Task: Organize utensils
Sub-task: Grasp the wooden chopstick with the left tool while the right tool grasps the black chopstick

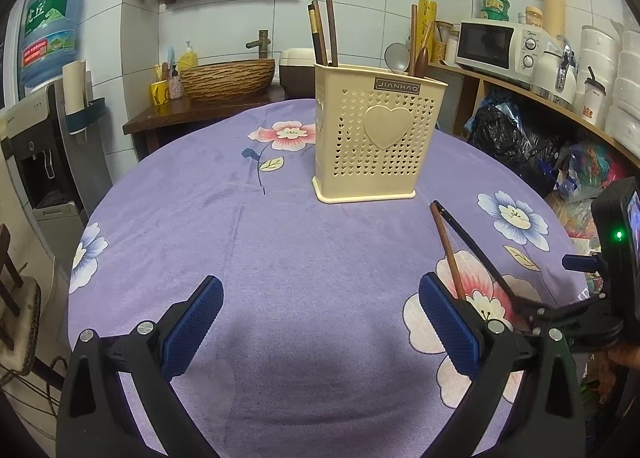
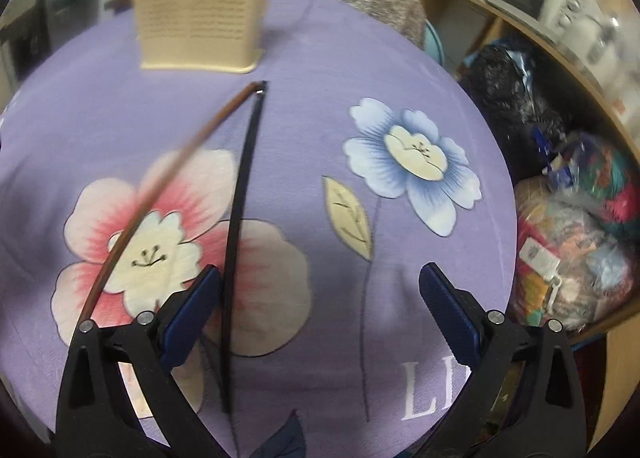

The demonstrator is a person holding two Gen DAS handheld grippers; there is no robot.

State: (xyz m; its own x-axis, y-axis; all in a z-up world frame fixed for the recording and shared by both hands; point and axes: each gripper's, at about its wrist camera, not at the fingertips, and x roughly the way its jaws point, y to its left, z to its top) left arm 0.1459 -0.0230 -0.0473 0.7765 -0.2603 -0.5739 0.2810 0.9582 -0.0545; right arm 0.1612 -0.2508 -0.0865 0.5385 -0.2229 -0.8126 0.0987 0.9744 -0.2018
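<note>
Blue-padded fingers (image 1: 192, 322) of the left tool (image 1: 320, 322) frame the near edge of the left wrist view, spread wide with nothing between them, hovering over the purple flowered cloth of the table (image 1: 280, 217).

At about 12 o'clock from that tool stands the cream holder (image 1: 376, 137), upright on the cloth, perforated, with a heart on its front. Several brown chopsticks (image 1: 324, 33) stick up from its left compartment, and a ladle (image 1: 396, 57) and wooden spoons rise from the right one.

At about 2 o'clock lie two loose chopsticks on the cloth: a brown chopstick (image 1: 448, 250) and a black chopstick (image 1: 476, 250). Their far tips nearly meet just short of the holder's base, and they splay apart toward the near edge. The brown one's near end passes behind the left tool's right finger.

The right tool (image 2: 320, 314) is also spread wide and grips nothing. In the right wrist view the black chopstick (image 2: 240, 217) runs from 12 o'clock down between the fingers, right beside the left pad (image 2: 192, 314); whether it touches is unclear. The brown chopstick (image 2: 160, 193), blurred, lies outside that finger at 11 o'clock. The holder (image 2: 200, 5) sits beyond their tips, blurred.
</note>
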